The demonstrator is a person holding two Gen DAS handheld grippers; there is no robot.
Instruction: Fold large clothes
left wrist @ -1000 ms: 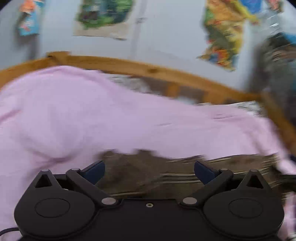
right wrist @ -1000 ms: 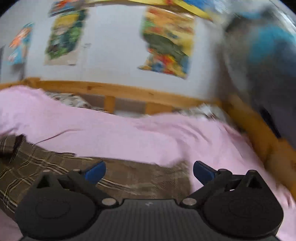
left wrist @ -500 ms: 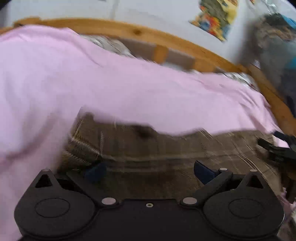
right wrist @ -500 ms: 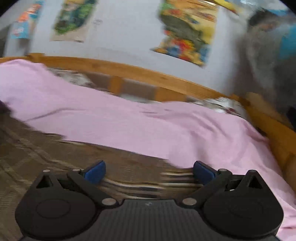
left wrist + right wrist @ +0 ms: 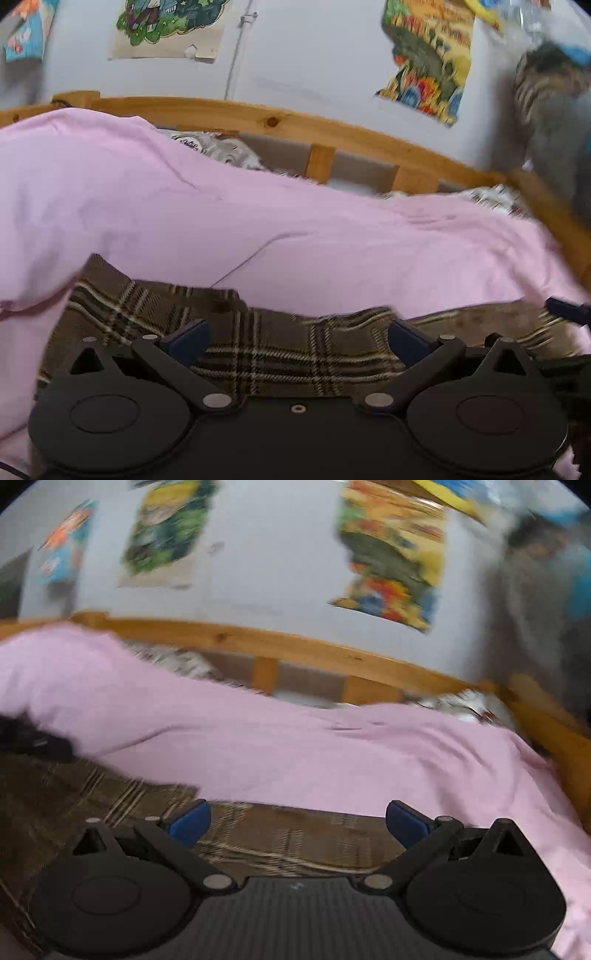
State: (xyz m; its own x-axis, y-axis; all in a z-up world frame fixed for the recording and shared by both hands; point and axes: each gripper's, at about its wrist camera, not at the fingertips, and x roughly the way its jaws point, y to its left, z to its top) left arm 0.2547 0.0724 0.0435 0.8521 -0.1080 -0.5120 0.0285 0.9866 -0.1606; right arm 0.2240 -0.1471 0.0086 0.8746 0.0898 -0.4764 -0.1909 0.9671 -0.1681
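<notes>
**Plaid garment down on pink sheet, nothing gripped**

Left wrist view: left gripper (image 5: pixel 297 338) spread wide, blue fingertips (image 5: pixel 186 338) well apart, holding nothing. Brown plaid garment (image 5: pixel 258 354) lying under and between the fingers, running from 9 to 3 o'clock across the pink sheet (image 5: pixel 258 221). Far edge uneven, with a dip near 12. Wooden bed rail (image 5: pixel 258 120) beyond at 12. Dark fingertip of the other tool (image 5: pixel 565 308) at 3.

Right wrist view, blurred: right gripper (image 5: pixel 297 819) likewise wide open and empty. Same plaid cloth spreading from below toward 9 o'clock.

Judged early or mid-fold: cloth laid out, no neat stack visible, further folds and smoothing left.
</notes>
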